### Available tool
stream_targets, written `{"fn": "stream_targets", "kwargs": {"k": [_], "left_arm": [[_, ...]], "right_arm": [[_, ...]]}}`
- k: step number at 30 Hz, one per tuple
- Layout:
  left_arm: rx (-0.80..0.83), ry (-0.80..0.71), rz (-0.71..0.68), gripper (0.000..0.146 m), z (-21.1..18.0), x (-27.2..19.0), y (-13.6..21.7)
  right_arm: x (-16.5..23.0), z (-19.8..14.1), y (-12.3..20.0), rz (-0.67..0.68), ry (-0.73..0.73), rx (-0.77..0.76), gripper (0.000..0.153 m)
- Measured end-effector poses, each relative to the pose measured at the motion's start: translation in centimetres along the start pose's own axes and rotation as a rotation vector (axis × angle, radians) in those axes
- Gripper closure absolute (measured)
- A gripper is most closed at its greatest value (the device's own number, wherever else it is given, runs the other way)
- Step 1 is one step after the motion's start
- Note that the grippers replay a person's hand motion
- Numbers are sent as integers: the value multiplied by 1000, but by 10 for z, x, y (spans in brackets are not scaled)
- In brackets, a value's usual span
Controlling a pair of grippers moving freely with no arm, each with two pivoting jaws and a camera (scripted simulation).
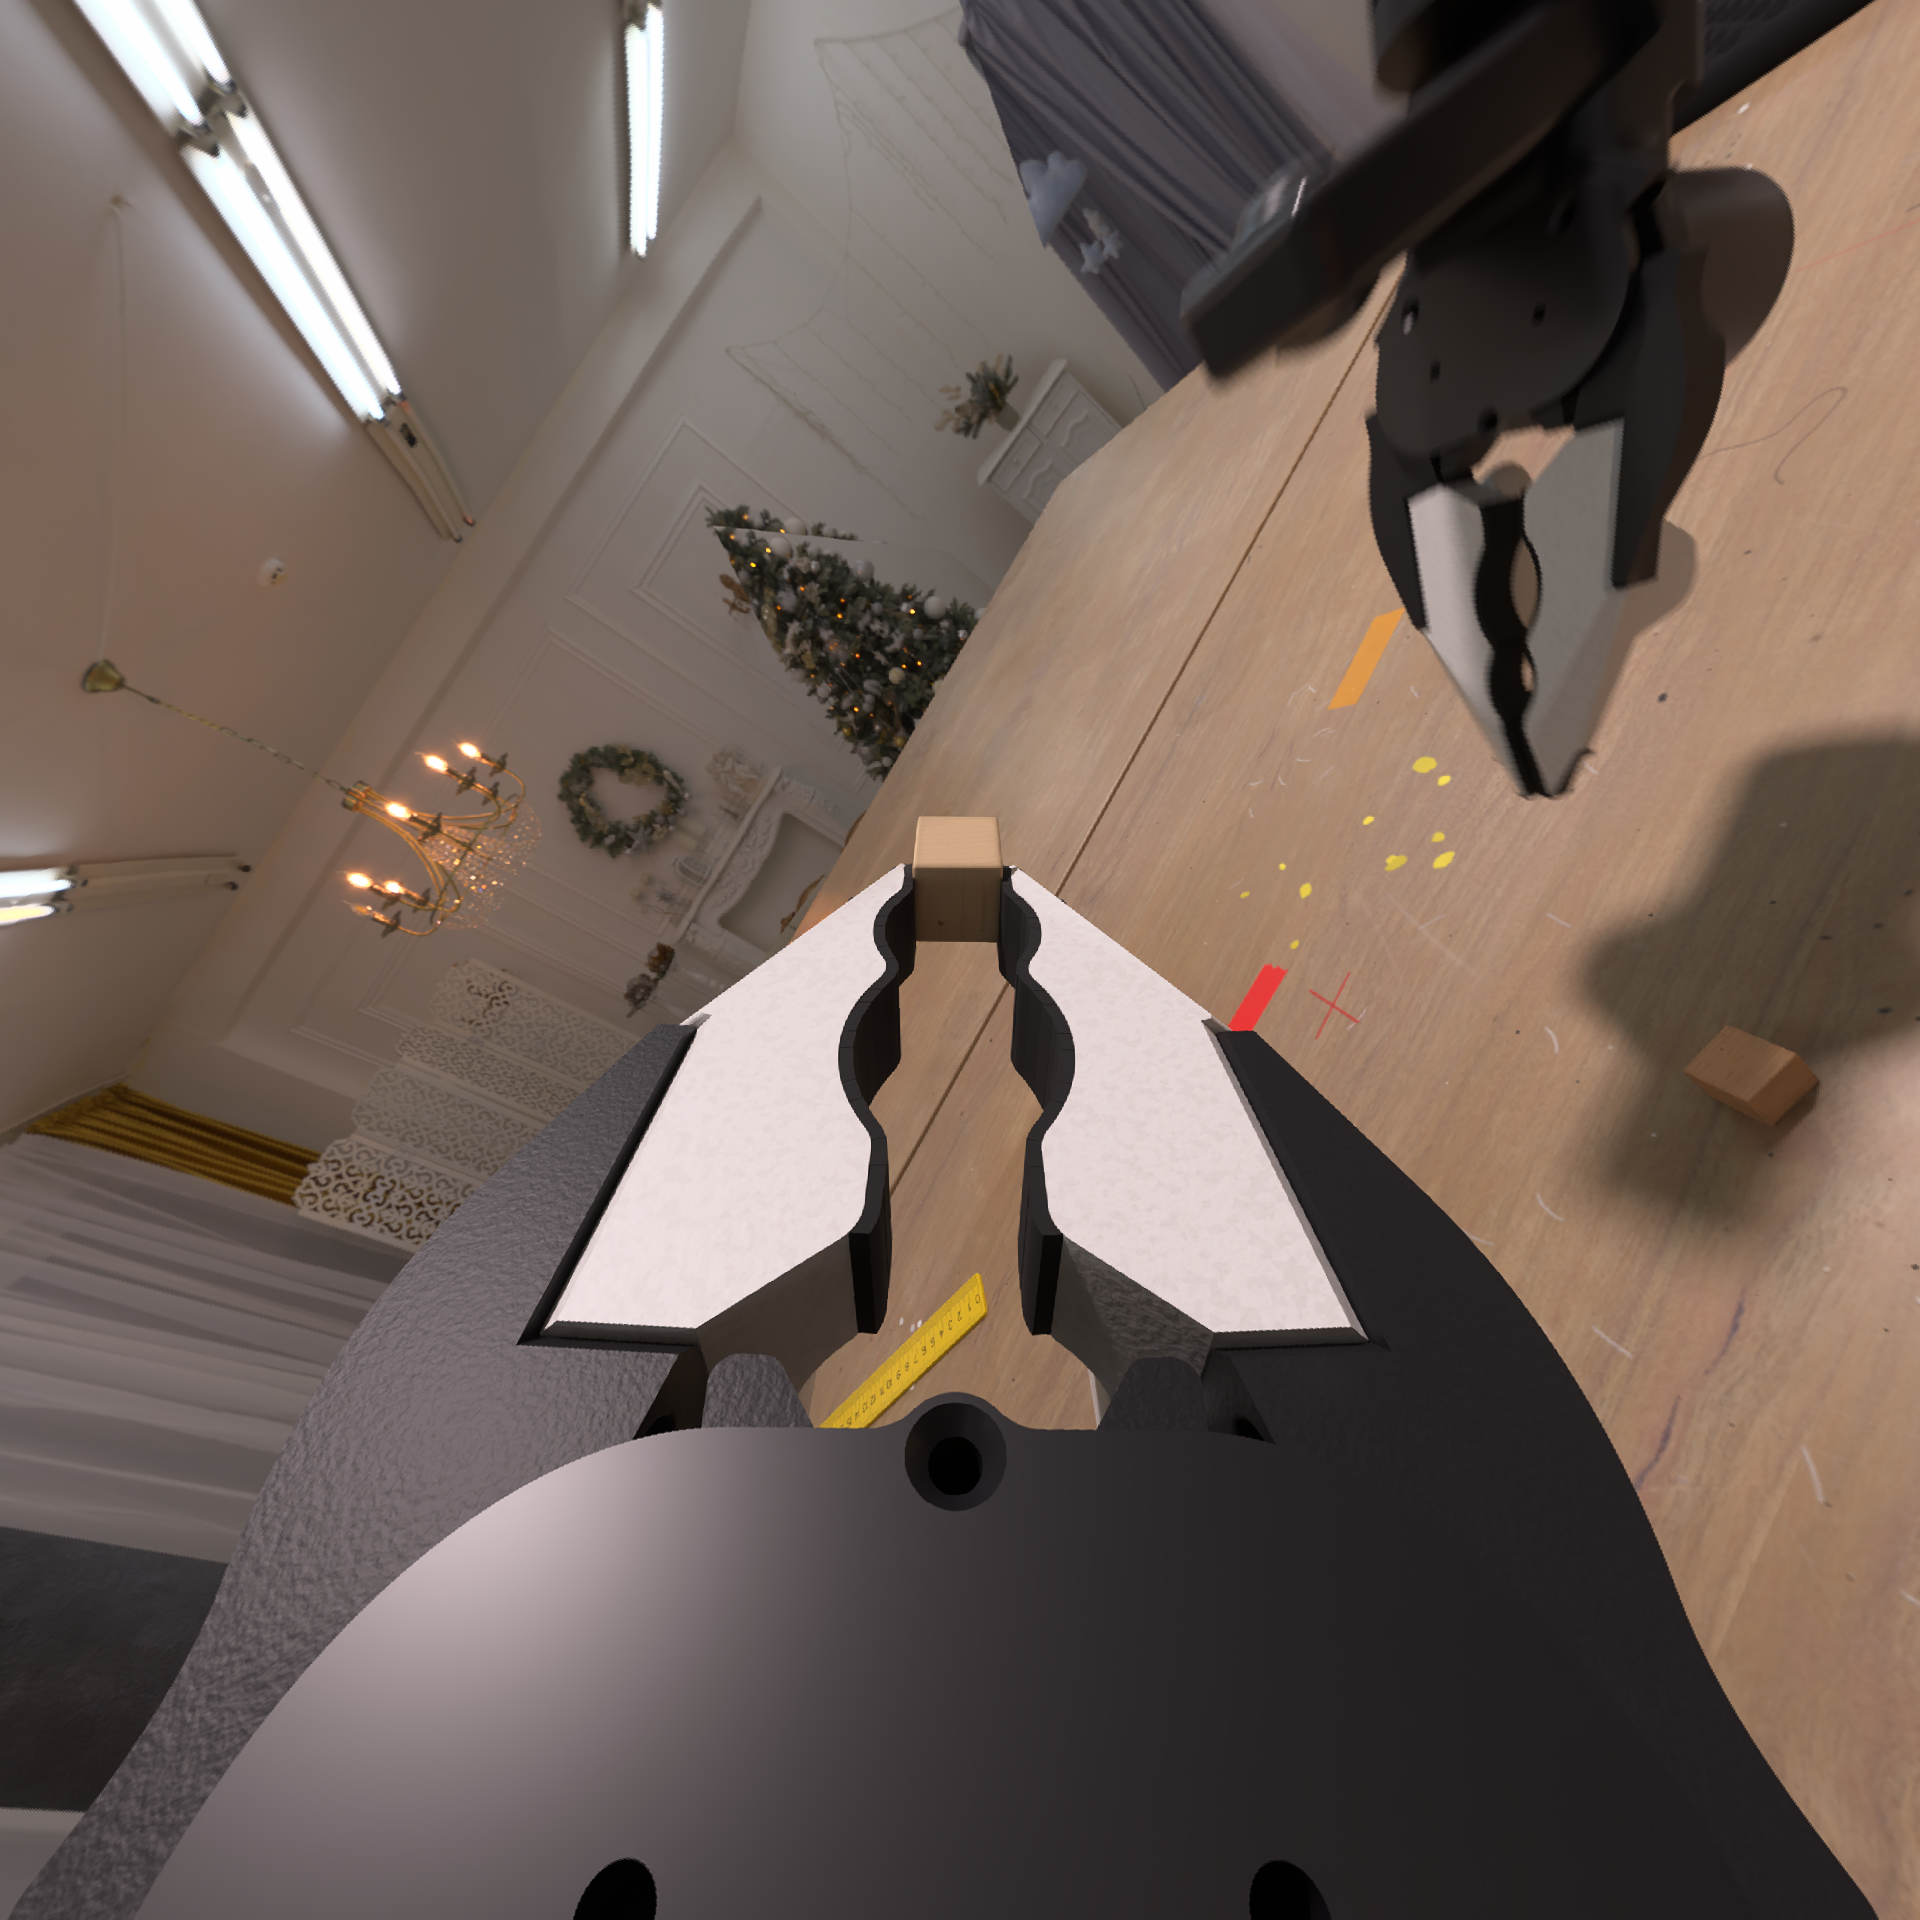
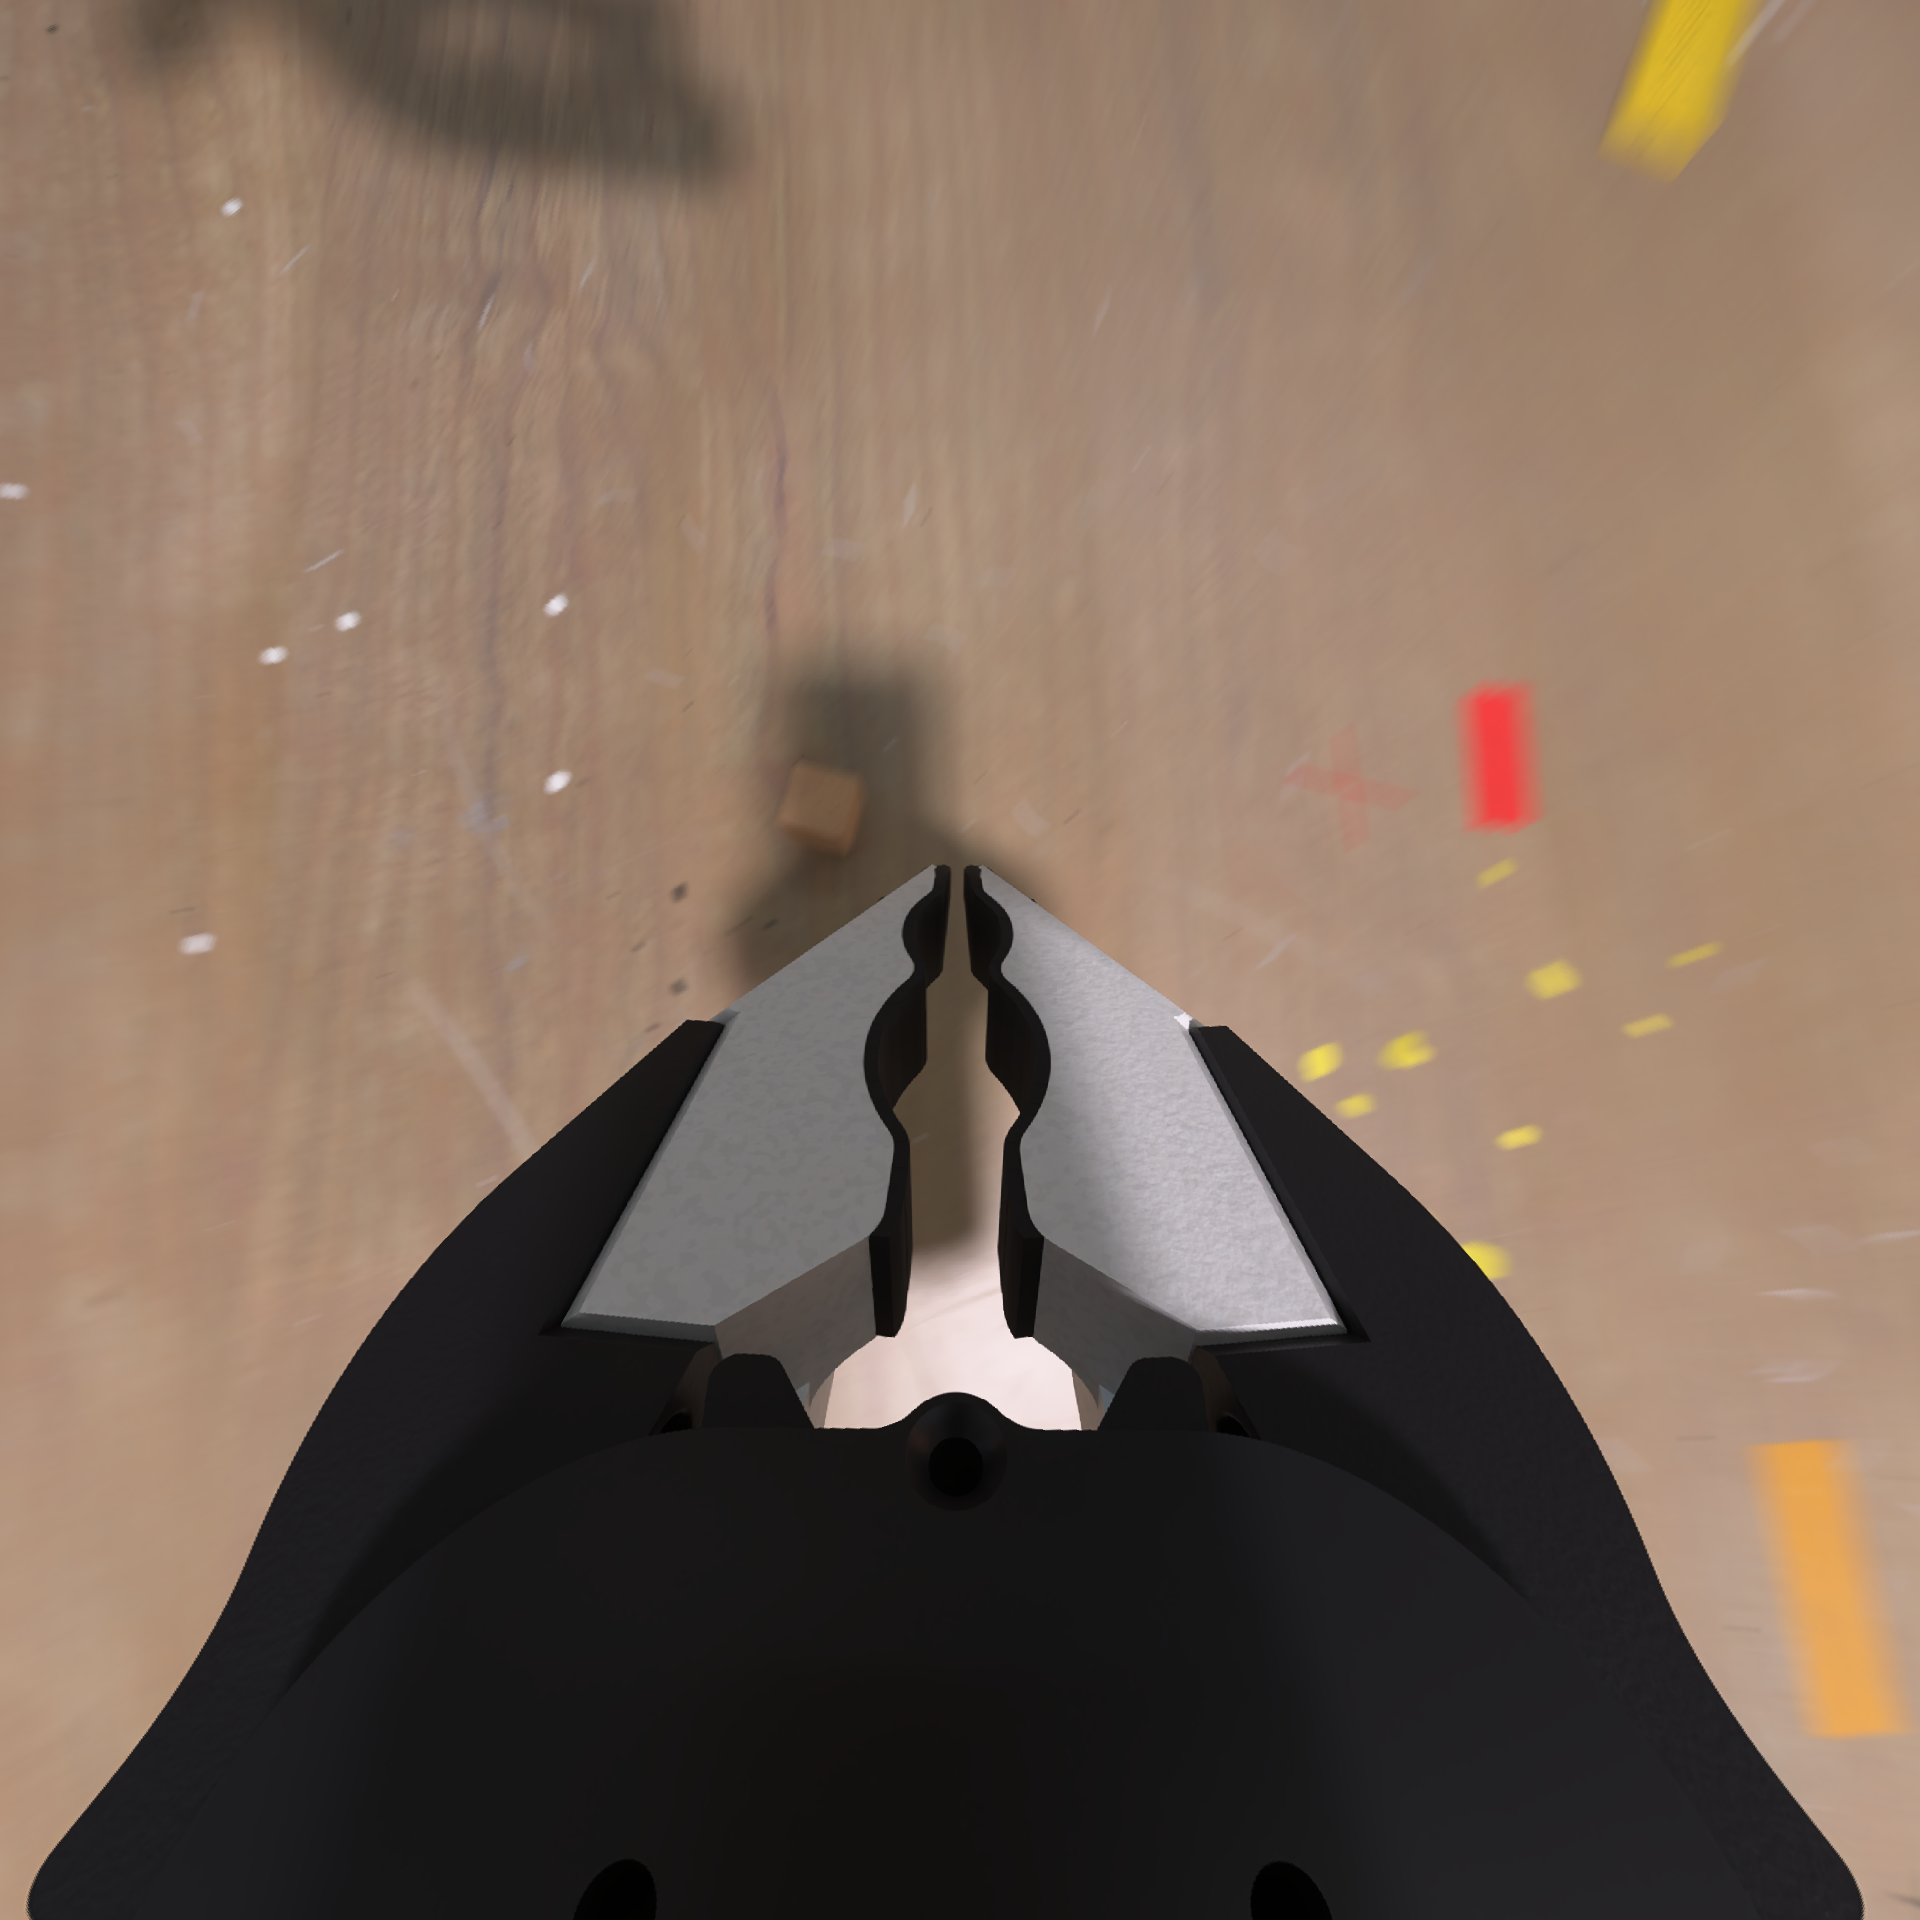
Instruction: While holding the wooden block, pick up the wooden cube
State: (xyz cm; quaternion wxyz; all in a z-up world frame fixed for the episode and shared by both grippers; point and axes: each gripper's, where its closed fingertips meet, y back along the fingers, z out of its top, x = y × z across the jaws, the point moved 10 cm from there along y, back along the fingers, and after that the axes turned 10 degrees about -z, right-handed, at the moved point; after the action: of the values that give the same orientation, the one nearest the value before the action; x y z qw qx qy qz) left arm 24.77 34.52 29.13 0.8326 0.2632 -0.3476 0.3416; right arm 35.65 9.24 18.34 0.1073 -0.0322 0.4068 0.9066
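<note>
Progress: the first half of the task appears done. The left gripper (image 1: pixel 957 883) is clamped on the wooden block (image 1: pixel 956 878), pinched at the very fingertips and lifted clear of the table (image 1: pixel 1195 644). The hold looks shallow, since only the tips bear on the block's sides.

Outstanding: the wooden cube (image 2: pixel 821 808) is not yet picked up. It lies free on the table, partly within a dark shadow, with nothing touching it.

The right gripper (image 2: pixel 957 871) is empty, its jaws drawn almost together with only a thin slit between the tips. In its own view the cube sits just ahead of the tips and slightly to the left of their line. That view is smeared with blur, so how high the tips stand above the surface cannot be fixed; from the left wrist view the gripper hangs above the table, well apart from the cube.

Judgement: the jaws must open before any grasp, and the approach needs a small correction towards the cube. Farther off lie red tape (image 2: pixel 1499 756) and yellow paint flecks (image 2: pixel 1403 1049), clear of the work.
</note>
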Motion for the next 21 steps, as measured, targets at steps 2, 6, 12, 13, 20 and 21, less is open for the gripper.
{"fn": "stream_targets", "kwargs": {"k": [2,6,12,13,20,21], "left_arm": [[-10,3,11,132,0,1,2],[-24,0,8,132,3,1,3],[-44,10,-10,132,5,1,2],[-40,11,-12,132,5,1,2],[-33,23,-12,132,2,2,2],[-32,23,-10,132,2,2,3]], "right_arm": [[-1,-8,-17,111,-123,161,153],[-3,-33,-48,210,-257,435,152],[-3,-40,-67,106,-242,490,135],[-1,-39,-69,81,-199,505,134],[2,-35,-72,-42,64,474,149],[2,-34,-70,-54,69,471,149]]}}
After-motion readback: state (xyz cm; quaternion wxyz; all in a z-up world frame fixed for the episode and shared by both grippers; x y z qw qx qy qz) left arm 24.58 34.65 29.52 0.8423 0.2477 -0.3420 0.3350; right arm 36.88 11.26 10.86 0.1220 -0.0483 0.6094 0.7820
